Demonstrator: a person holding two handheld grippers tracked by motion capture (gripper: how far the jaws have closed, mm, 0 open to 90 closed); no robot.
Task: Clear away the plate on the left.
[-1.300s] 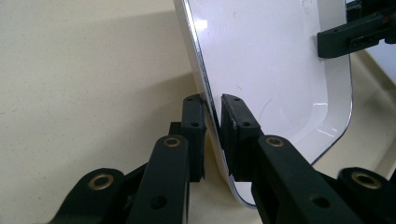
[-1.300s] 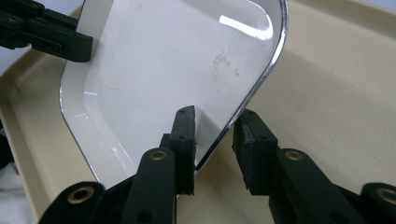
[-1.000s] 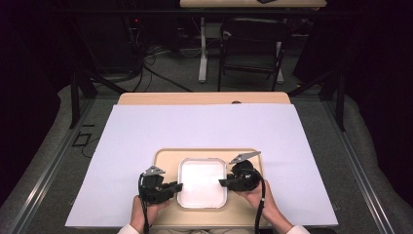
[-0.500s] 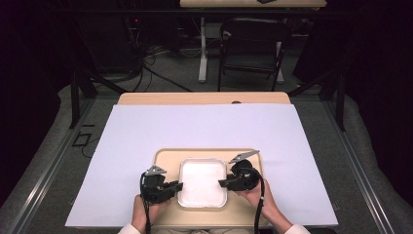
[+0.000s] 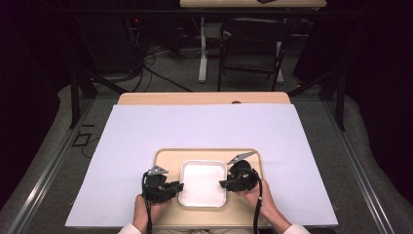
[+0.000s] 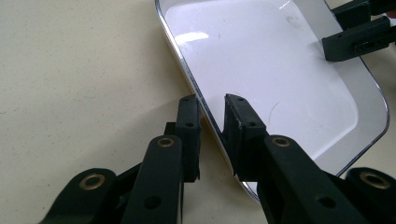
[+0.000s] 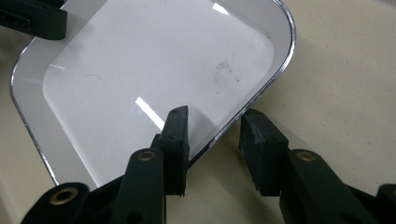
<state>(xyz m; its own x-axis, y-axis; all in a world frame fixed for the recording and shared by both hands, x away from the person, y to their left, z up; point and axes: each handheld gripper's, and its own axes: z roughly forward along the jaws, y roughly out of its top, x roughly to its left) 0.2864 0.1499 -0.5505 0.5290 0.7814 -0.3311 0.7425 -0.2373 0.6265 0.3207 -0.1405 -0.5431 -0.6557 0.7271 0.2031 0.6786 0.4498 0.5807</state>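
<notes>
glossy white plastic-looking dish (image 6: 280,70), matt speckled beige tray (image 6: 79,84), matt black tool jaws

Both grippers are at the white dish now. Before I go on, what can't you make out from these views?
- Left gripper: jaws straddle the white dish rim; contact unclear.
- Right gripper: jaws astride the rim, a gap showing; grip unconfirmed.
- High view: both jaw tips too small.
- Dish underside: hidden against the tray.
</notes>
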